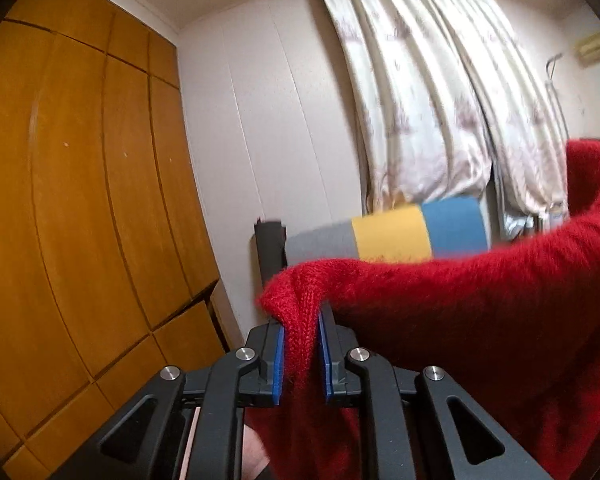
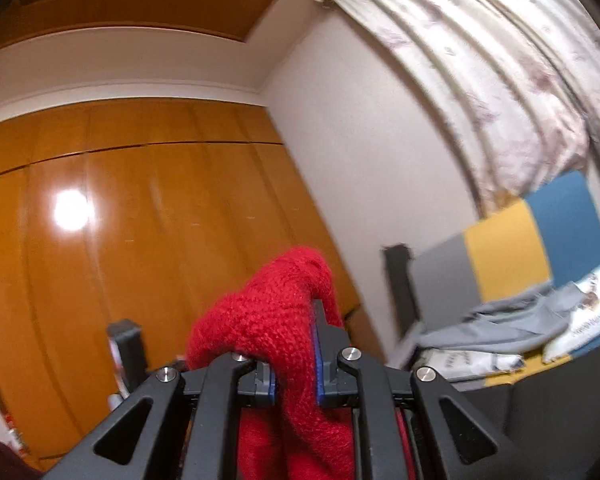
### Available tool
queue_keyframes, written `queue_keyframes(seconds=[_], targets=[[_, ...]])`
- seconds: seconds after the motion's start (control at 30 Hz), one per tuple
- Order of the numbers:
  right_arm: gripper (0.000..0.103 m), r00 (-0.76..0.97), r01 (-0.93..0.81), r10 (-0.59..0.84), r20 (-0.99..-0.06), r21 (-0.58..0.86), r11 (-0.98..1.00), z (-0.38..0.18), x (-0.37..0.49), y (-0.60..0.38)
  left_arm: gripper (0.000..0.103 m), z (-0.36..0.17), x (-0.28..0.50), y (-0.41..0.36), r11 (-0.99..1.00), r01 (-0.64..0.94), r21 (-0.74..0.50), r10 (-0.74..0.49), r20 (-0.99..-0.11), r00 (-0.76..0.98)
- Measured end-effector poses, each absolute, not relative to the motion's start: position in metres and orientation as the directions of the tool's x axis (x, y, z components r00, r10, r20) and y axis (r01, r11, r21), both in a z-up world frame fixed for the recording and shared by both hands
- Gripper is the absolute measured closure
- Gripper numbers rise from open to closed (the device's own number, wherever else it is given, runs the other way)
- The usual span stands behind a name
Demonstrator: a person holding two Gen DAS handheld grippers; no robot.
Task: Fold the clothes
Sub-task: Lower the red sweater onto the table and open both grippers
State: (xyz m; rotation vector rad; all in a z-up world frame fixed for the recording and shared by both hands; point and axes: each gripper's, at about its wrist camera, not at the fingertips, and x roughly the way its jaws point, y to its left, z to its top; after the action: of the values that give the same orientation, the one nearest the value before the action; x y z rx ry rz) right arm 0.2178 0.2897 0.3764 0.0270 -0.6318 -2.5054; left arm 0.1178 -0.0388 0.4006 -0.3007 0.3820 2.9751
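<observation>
A fuzzy red knitted sweater [image 1: 480,320] hangs in the air. My left gripper [image 1: 302,340] is shut on a bunched edge of it, and the cloth stretches away to the right and drapes down. In the right wrist view, my right gripper [image 2: 294,344] is shut on another bunched part of the same red sweater [image 2: 276,320], which bulges over the left finger and hangs below the jaws. Both grippers point up toward the walls, so whatever lies under the sweater is hidden.
A wooden wardrobe [image 1: 80,200] fills the left. A white wall and pale patterned curtains [image 1: 440,100] are ahead. A grey, yellow and blue headboard [image 1: 400,234] stands behind. Grey clothes [image 2: 500,328] and printed pillows lie on the bed at the right.
</observation>
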Motion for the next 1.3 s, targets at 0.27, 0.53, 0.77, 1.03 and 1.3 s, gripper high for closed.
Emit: queue_keyframes(seconds=[0.27,0.53,0.77,1.03,1.3], targets=[[0.091,-0.882,0.076,-0.274,-0.383,0.460,-0.885,0.236,0.040,0.320,0.087,0.228,-0.070,0.035,-0.916,-0.259,0.306,0.038,-0.578,-0.815],[0.081,-0.619,-0.238,-0.084,-0.781,0.289,-0.927,0.043,-0.088,0.353,0.087,0.052,-0.143,0.073,-0.919,-0.358,0.165,0.068,-0.828,-0.556],[0.072,-0.651,-0.217,0.028,-0.759,0.151,-0.964,0.054,-0.007,0.355,0.057,0.059,-0.070,0.033,-0.939,-0.307,0.154,0.085,-0.762,-0.642],[0.072,-0.531,-0.020,-0.152,-0.834,0.192,-0.981,0.008,0.011,0.314,0.051,0.007,-0.035,-0.002,-0.951,-0.113,0.289,-0.150,-0.746,-0.648],[0.073,-0.530,-0.066,-0.084,-0.844,0.140,-0.988,-0.012,-0.020,0.316,0.051,-0.001,-0.112,0.017,-0.905,-0.180,0.384,-0.156,-0.696,-0.701]])
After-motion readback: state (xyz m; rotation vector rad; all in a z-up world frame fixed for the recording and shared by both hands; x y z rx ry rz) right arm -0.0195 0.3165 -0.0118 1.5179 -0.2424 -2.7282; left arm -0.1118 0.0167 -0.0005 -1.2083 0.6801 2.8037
